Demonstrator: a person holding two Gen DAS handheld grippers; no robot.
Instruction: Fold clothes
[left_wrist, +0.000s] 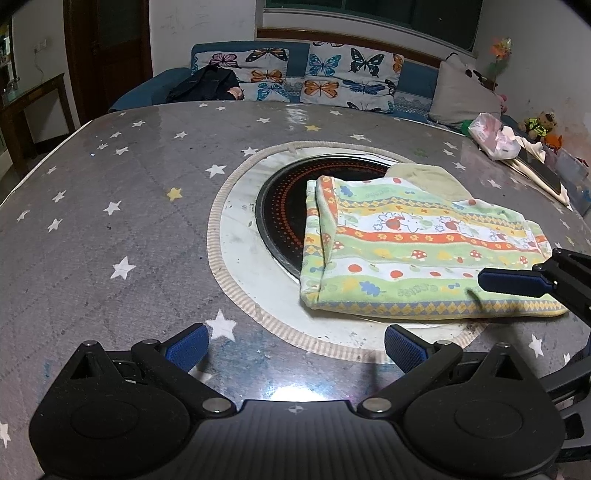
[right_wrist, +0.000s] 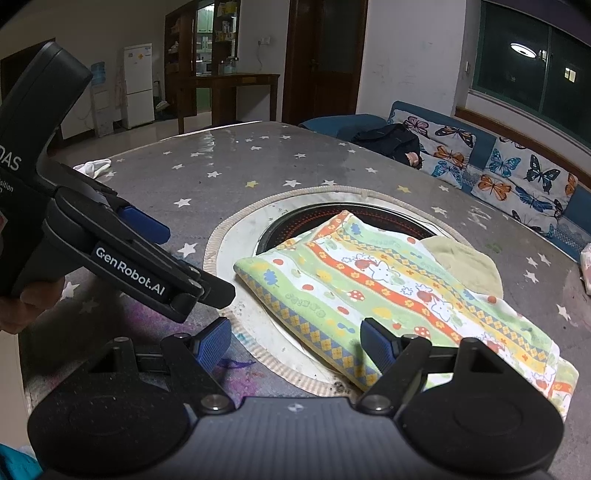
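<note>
Right now your left tongs (left_wrist: 295, 349) sit low in the left wrist view, their ribbed blue pads spread wide with nothing between them, over the grey star-printed cover of the counter (left_wrist: 122, 206). Your right tongs (right_wrist: 295, 343) are spread as well: in the right wrist view the left pad hangs over the counter cover, while the right pad sits in front of the near edge of the folded towel (right_wrist: 388, 295); no cloth is pinched between them.

That towel (left_wrist: 417, 243) is a soft terry piece, folded into a rough rectangle, with bands of green, orange and white, printed rabbits, mushrooms and a yellow-and-blue diamond border. It lies at centre right of the left wrist view, partly over the round black hotplate (left_wrist: 284, 206) with its rings of orange dots, which is set in a pale circular cut-out edged with striped woven tape. A plain pale-yellow cloth (left_wrist: 428, 181) peeks out from under the towel's far side.

At the upper right of the left wrist view a crumpled pink-and-white plastic bag (left_wrist: 495, 136) rests near the counter's edge. Beyond the counter stands a blue sofa with butterfly-print cushions (left_wrist: 351, 79). In the right wrist view a small white cloth (right_wrist: 94, 166) lies at the counter's far left corner.
</note>
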